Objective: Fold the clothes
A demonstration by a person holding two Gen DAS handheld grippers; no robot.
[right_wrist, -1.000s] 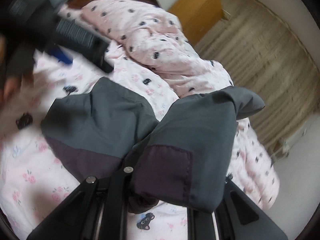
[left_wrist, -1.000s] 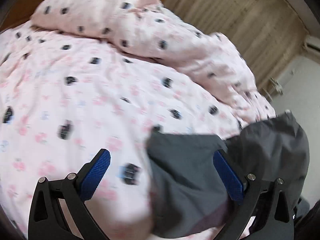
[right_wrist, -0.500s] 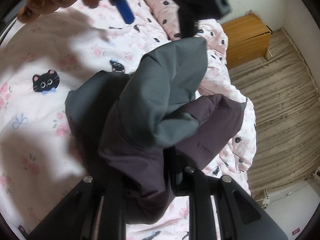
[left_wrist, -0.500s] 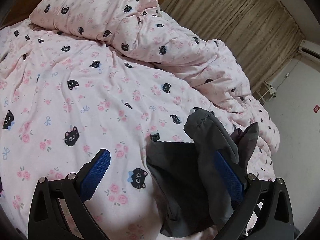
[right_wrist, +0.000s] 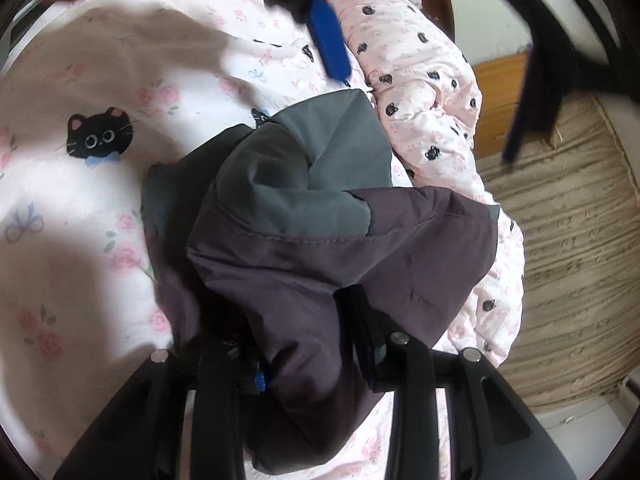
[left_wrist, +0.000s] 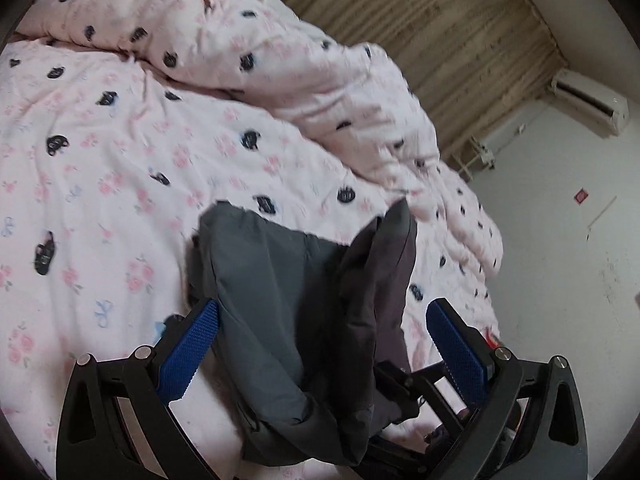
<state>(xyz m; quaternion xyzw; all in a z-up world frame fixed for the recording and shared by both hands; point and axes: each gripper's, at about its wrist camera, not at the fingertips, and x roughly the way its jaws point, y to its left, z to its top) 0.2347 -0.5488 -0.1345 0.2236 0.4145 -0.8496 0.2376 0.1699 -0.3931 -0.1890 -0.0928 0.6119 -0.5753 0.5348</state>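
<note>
A grey and dark purple garment (left_wrist: 296,312) lies bunched on the pink cat-print bed cover (left_wrist: 100,160). My left gripper (left_wrist: 320,344) is open, its blue pads (left_wrist: 188,352) wide apart on either side of the garment, above it. My right gripper (right_wrist: 296,344) is shut on the garment (right_wrist: 320,216), with the purple cloth draped over the fingers and hiding the pads. The left gripper's blue pad (right_wrist: 330,44) shows at the top of the right wrist view.
A rumpled pink duvet (left_wrist: 304,68) is heaped at the back of the bed. A wooden nightstand (right_wrist: 500,100) and beige curtains (left_wrist: 460,40) stand beyond. A white wall (left_wrist: 560,260) with an air conditioner (left_wrist: 588,96) is on the right.
The left gripper has moved over the garment, which now lies between its open fingers. The right gripper has stayed shut on the cloth and turned, bunching it further.
</note>
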